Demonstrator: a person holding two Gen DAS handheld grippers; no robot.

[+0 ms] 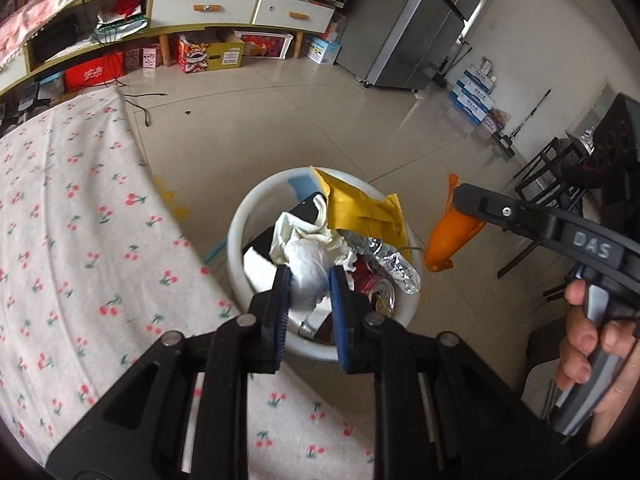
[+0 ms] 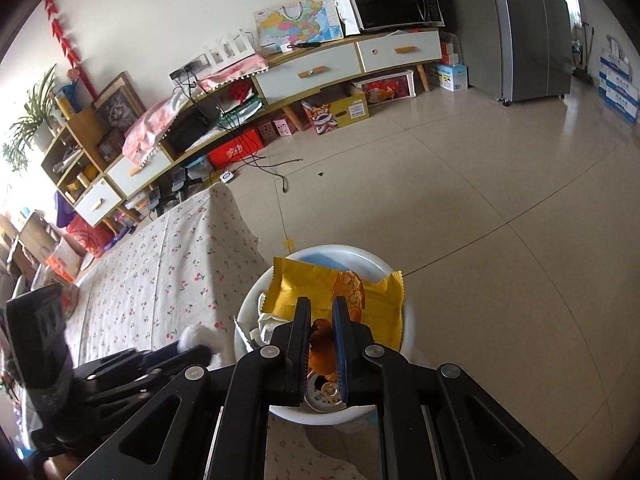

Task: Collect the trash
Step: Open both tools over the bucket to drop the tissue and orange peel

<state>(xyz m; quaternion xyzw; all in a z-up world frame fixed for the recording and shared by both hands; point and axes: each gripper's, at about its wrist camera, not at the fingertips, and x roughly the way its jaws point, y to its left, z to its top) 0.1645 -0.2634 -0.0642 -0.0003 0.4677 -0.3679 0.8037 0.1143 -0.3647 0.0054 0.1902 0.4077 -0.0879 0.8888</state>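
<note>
Drop-off step: the left gripper (image 1: 309,280) pinches a tissue wad (image 1: 306,270) and the right gripper (image 2: 321,312) pinches orange peel (image 2: 322,346), both over the full bin (image 1: 256,208). Next, both must spread.

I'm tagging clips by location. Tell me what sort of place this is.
Most likely a home living room: a long TV cabinet with a microwave on top, a fridge, tiled floor and a cherry-print cloth.

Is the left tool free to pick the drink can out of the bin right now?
Probably not: the left tool is shut on a crumpled white tissue, so it is occupied, though the can lies exposed.
</note>
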